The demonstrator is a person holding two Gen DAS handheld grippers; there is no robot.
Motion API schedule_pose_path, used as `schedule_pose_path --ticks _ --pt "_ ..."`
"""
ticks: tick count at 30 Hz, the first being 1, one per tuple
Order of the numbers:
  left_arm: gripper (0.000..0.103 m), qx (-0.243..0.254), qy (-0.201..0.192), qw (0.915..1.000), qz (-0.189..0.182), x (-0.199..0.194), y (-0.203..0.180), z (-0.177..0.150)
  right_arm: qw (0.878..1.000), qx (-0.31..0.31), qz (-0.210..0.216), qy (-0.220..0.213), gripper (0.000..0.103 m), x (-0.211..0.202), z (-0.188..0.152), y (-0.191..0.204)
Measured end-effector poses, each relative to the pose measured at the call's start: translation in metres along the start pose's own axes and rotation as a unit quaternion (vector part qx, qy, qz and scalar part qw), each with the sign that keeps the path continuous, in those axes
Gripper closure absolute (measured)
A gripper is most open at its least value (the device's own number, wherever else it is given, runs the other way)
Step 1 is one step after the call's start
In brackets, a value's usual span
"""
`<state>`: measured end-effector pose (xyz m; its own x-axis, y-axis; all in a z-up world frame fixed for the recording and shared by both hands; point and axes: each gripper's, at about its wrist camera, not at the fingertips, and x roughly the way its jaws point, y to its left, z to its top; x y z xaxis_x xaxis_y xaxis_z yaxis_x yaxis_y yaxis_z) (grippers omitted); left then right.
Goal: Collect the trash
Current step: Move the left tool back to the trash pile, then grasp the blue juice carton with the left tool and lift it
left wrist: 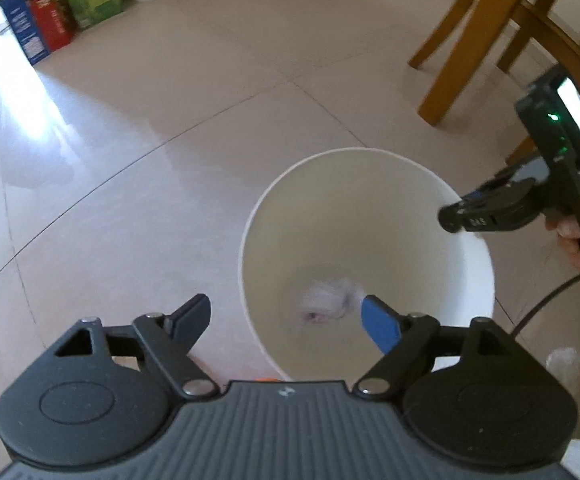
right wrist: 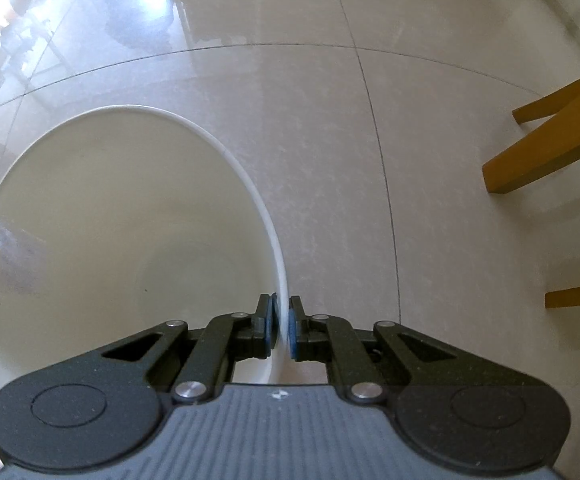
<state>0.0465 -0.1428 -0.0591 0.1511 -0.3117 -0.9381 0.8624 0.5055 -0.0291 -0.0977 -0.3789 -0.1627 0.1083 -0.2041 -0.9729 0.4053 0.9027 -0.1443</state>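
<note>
Lying below left gripper [left wrist: 285, 320]: trash [left wrist: 326, 300] (blurred)

No legible text; box [left wrist: 23, 34] print too blurred.

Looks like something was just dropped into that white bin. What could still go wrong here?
The right gripper is pinched on the thin rim of the white bin; a pull could tip or drag it on the glossy floor. The crumpled paper looks blurred inside the bin, so tipping could spill it. The open left gripper hangs at the rim and might knock it.
</note>
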Motion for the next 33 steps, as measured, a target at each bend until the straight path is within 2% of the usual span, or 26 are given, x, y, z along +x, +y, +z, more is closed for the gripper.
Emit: schedule_pose_path --ticks 7,11,15,22,25,31,33 --pt "0.011 -0.068 -0.001 0.9967 0.044 -0.007 0.032 -0.030 1.000 0.004 -0.002 -0.001 0.093 -0.003 -0.002 0.003" --pt "0.011 -0.134 0.000 0.9880 0.076 -0.014 0.060 -0.058 1.000 0.006 -0.005 -0.001 0.093 -0.003 -0.002 0.005" --pt "0.011 -0.211 0.007 0.9721 0.101 -0.016 0.090 -0.096 1.000 0.016 -0.006 -0.001 0.093 -0.003 -0.002 0.004" --pt "0.011 -0.325 0.023 0.9352 0.139 -0.002 0.123 -0.170 1.000 0.016 -0.016 -0.004 0.093 -0.004 -0.004 0.007" --pt "0.011 -0.363 0.031 0.9185 0.153 0.020 0.126 -0.205 1.000 0.020 -0.018 -0.007 0.093 -0.004 -0.005 0.008" --pt "0.011 -0.434 0.054 0.8863 0.151 0.076 0.122 -0.273 0.999 0.017 -0.028 -0.015 0.092 -0.004 -0.008 0.013" --pt "0.011 -0.449 0.065 0.8786 0.150 0.095 0.121 -0.296 0.999 0.014 -0.033 -0.016 0.092 -0.005 -0.009 0.015"
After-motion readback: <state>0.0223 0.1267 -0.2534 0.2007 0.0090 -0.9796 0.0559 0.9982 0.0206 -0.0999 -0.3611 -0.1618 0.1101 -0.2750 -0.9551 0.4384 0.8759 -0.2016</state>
